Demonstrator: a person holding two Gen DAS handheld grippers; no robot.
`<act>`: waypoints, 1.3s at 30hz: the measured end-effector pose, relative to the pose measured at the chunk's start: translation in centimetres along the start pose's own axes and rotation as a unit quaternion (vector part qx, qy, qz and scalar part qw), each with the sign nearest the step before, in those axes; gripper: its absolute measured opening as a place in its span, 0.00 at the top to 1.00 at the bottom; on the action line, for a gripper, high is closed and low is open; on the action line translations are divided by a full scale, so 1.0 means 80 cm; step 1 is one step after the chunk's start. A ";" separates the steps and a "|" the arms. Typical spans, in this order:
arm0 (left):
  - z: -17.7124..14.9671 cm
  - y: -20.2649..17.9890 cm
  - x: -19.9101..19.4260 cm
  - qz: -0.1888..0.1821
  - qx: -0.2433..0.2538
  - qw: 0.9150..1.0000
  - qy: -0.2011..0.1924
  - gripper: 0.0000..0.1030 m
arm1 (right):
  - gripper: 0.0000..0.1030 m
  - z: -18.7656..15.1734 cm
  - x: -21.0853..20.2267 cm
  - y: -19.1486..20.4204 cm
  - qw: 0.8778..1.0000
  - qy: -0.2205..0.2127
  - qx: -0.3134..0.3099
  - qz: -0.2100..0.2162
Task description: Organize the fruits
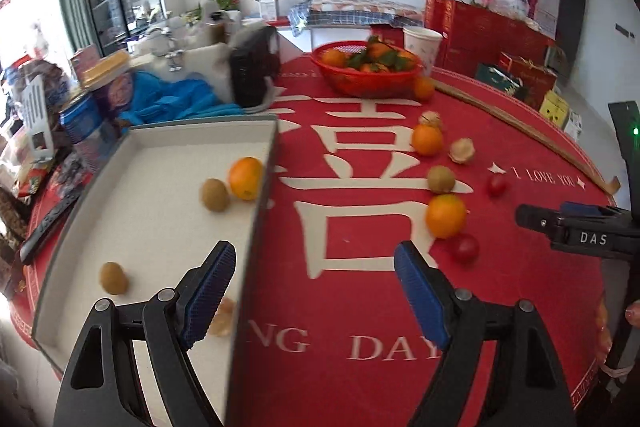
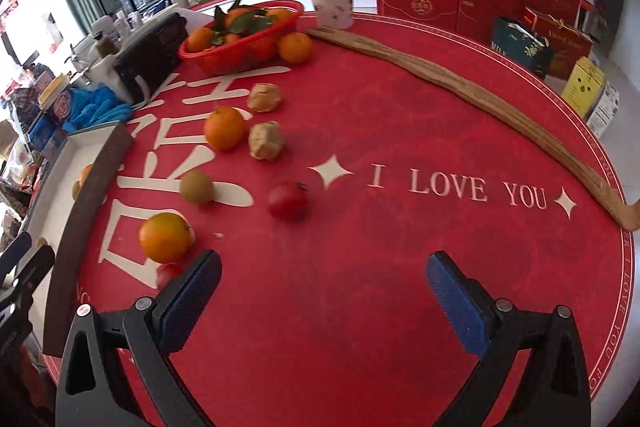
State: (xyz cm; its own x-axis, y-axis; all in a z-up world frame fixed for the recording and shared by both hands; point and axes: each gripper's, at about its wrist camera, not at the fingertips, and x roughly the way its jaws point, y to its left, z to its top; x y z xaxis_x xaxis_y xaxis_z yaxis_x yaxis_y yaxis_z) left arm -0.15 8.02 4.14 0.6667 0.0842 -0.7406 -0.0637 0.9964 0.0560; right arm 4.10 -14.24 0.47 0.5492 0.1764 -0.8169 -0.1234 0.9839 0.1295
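both tongs, left tongs (image 1: 316, 287) and right tongs (image 2: 324, 291), gape wide and empty, between picks. loose fruit lies on the red tabletop (image 2: 400, 227) beside the tray (image 1: 160, 195), which already holds some. next, judging by position, the right tongs close round the near orange (image 2: 165, 237).

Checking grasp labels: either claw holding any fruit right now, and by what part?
Nothing held. Left claw is open above the tray edge; right claw is open over bare tablecloth.

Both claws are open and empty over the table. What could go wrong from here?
The loose fruit is round and may roll when nudged: an orange touches a small red fruit beside the right claw. The left claw straddles the tray wall and could snag it.
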 end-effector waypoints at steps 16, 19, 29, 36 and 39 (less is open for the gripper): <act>-0.005 -0.030 0.060 -0.020 -0.001 0.999 0.044 0.12 | 0.00 -0.021 0.006 -0.010 0.997 -0.007 -0.055 -0.056; -0.005 -0.031 0.066 -0.021 0.001 0.998 0.055 0.00 | 0.00 -0.022 0.006 -0.009 0.997 -0.009 -0.053 -0.057; -0.005 -0.033 0.065 -0.029 0.004 0.998 0.055 0.00 | 0.00 -0.020 0.009 -0.005 0.997 -0.013 -0.042 -0.065; -0.005 -0.033 0.064 -0.029 0.004 0.998 0.055 0.00 | 0.00 -0.019 0.010 -0.003 0.997 -0.015 -0.041 -0.066; -0.005 -0.033 0.064 -0.029 0.004 0.998 0.055 0.00 | 0.00 -0.019 0.010 -0.002 0.997 -0.015 -0.041 -0.066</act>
State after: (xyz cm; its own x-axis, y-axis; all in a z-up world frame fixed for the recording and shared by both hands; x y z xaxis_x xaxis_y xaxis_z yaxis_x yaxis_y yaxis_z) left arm 3.13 5.81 -0.11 0.5827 0.0246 -0.8123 -0.0213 0.9997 0.0150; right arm 3.26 -14.34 -1.06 0.5891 0.0482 -0.8066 -0.1159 0.9929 -0.0253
